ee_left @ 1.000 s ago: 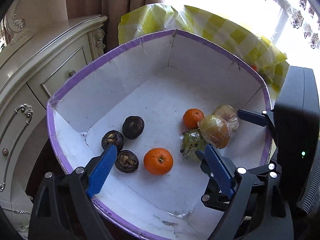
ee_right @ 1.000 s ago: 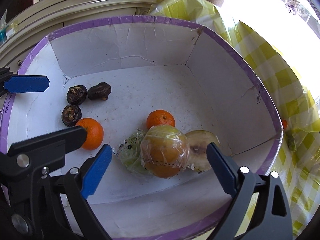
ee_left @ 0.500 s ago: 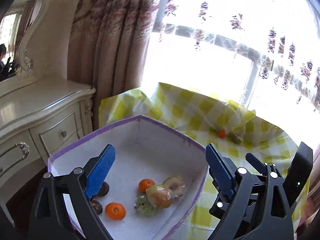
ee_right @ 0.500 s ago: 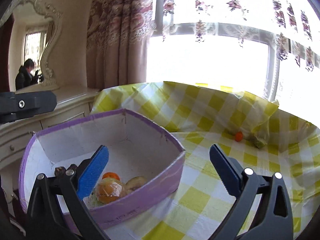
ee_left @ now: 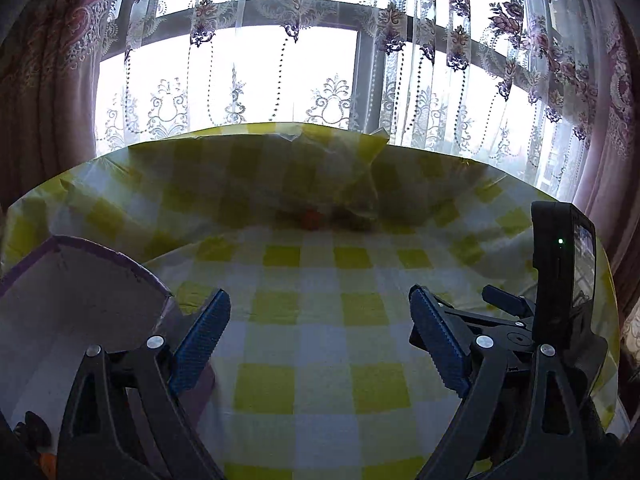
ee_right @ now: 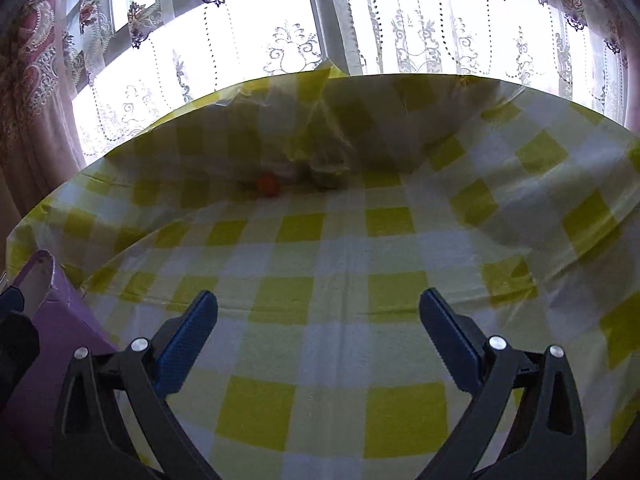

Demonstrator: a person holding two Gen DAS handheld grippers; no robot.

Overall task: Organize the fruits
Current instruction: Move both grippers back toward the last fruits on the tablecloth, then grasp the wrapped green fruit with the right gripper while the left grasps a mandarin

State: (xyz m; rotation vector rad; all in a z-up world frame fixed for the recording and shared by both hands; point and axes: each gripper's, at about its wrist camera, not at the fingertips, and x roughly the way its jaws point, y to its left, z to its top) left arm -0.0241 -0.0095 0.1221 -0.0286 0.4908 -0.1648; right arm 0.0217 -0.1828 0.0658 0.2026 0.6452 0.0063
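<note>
Both grippers, left (ee_left: 320, 332) and right (ee_right: 318, 332), have swung off the purple box (ee_left: 80, 292) (now lower left), jaws wide, empty; the right's just opened further.

No legible text, label, brand, number or sign appeared in either of my wrist views. The only marking I saw was a small green indicator light (ee_left: 560, 241) on the black device (ee_left: 554, 264) at the right of my left view; it carried no characters.
</note>
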